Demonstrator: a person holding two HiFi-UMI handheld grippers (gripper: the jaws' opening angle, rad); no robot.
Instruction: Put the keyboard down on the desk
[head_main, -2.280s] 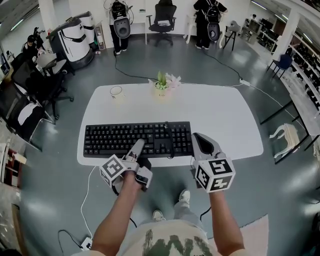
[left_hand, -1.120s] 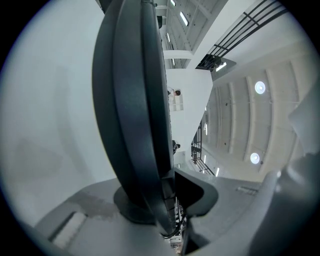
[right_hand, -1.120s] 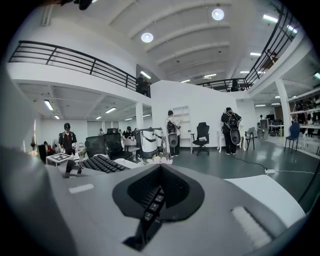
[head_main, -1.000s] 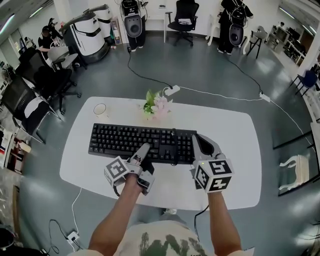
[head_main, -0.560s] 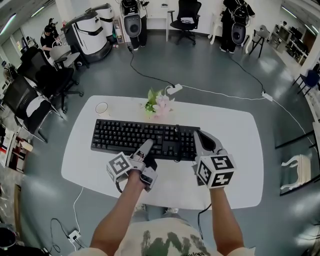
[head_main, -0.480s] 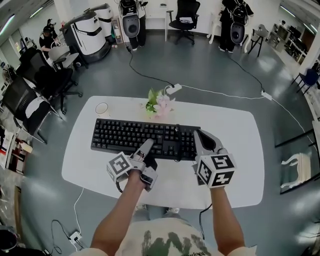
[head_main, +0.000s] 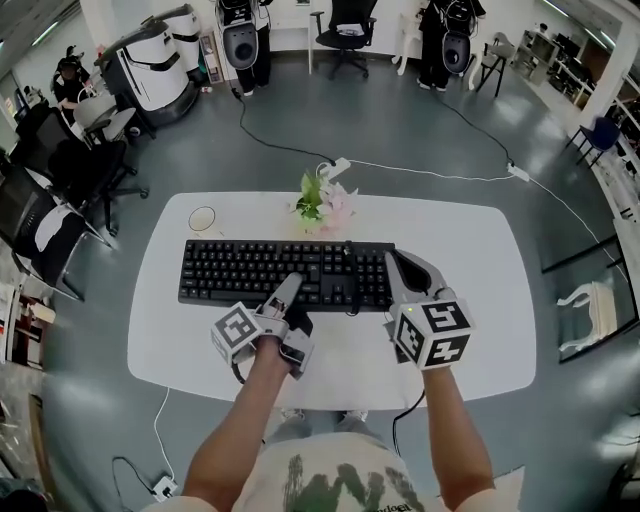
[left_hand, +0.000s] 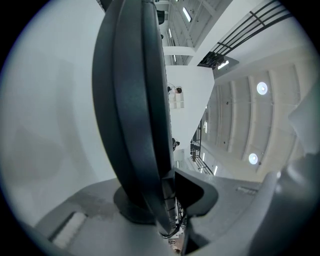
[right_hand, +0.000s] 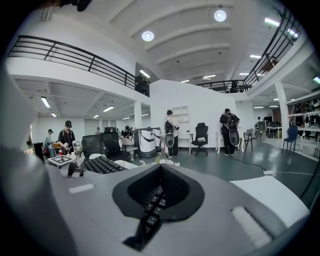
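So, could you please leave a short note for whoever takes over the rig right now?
Left tool: shut on the keyboard, near edge, about midway.
Right tool: shut on the keyboard's near right corner.
Keyboard: over the white desk, just in front of the flowers; I can't tell whether it rests on the top.
Done: keyboard is at the desk.
Left: set it flat, open both tools, draw back.
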